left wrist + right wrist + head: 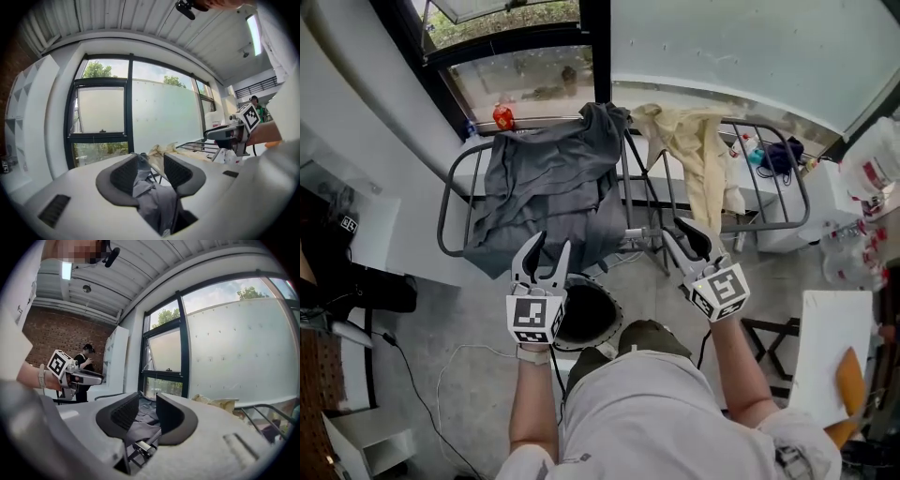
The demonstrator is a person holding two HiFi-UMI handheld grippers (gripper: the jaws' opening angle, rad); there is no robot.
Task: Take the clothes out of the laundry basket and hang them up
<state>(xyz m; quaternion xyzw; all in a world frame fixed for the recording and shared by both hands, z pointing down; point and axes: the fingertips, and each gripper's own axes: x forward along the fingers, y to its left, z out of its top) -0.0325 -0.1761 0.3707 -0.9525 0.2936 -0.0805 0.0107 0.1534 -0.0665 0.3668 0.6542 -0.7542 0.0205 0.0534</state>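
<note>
Left gripper [150, 158]: jaws part open. A fold of the grey garment [152, 201] runs up between them and lies against one pad [124, 176]; a gap shows on the other side, so it is not pinched.

Right gripper [146, 395]: jaws drawn narrow. Grey cloth shows in the slot, with a metal rack joint [140, 447] just below. Whether the pads bite the cloth is unclear.

Head view: both grippers are at the near edge of the drying rack [448, 192]. The grey garment is draped over its left half and a beige garment [698, 150] hangs over the right half. A dark round laundry basket [617, 314] stands on the floor below the left gripper, just beside the person's knee [652, 337]. The window [525, 80] is behind the rack.
</note>
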